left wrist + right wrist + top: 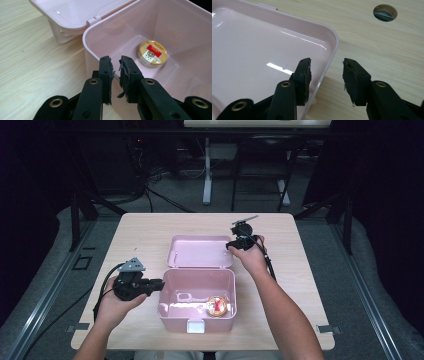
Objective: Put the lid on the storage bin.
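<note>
While lid (pixel 262 40) lies open, R gripper (pixel 325 77) straddles rim

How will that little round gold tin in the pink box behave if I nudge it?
The round gold tin lies flat on its base, so it would probably slide on the glossy floor of the pink box rather than roll. It looks rigid and likely light.

We see a glossy pale pink plastic box (pixel 196 295) with a matching pink lid (pixel 199 251) and a white front latch (pixel 195 326). Inside it, a round gold-topped tin (pixel 152 53) carries a red label. The light wood-grain tabletop (pixel 145 232) is beige, and both grippers are black.
</note>
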`<control>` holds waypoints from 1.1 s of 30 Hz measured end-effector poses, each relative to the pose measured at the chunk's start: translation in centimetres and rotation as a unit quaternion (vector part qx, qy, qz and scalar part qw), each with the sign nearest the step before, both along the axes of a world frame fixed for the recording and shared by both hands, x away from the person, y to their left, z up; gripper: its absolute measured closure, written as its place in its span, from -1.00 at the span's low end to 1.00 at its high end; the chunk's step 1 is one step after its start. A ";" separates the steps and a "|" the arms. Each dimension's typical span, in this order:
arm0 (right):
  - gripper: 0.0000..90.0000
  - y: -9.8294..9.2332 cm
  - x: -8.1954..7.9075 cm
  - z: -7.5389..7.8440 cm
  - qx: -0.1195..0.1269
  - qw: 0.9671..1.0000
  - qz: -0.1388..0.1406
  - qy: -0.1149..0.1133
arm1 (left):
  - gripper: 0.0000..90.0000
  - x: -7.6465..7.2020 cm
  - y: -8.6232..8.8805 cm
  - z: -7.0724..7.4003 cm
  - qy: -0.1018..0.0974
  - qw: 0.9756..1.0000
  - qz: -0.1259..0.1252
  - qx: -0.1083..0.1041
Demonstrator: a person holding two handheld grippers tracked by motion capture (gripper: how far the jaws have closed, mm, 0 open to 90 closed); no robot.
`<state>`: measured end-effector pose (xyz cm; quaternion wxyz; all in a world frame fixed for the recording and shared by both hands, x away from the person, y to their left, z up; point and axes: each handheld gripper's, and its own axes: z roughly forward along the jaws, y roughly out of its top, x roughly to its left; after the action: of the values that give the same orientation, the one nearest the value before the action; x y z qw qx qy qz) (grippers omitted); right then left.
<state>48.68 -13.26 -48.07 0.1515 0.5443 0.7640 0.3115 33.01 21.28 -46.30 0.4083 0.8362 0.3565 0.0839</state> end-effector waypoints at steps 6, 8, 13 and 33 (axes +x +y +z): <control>0.36 0.0 0.3 -0.2 0.006 1.000 -0.010 0.003 | 0.76 0.0 0.0 0.0 -0.001 1.000 -0.001 0.000; 0.38 0.0 0.4 -0.3 0.005 1.000 -0.012 0.003 | 0.76 0.0 0.0 0.0 -0.001 1.000 -0.001 -0.001; 0.43 -0.1 0.6 -0.4 0.015 1.000 -0.019 0.012 | 0.76 0.0 0.0 0.0 0.001 1.000 0.001 -0.001; 0.68 0.4 0.9 -0.5 0.028 0.999 -0.033 0.026 | 0.76 0.0 0.0 0.0 -0.001 1.000 0.000 0.000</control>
<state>49.57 -12.85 -48.54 0.1268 0.5812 0.7402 0.3134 33.00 21.30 -46.32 0.4088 0.8360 0.3562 0.0843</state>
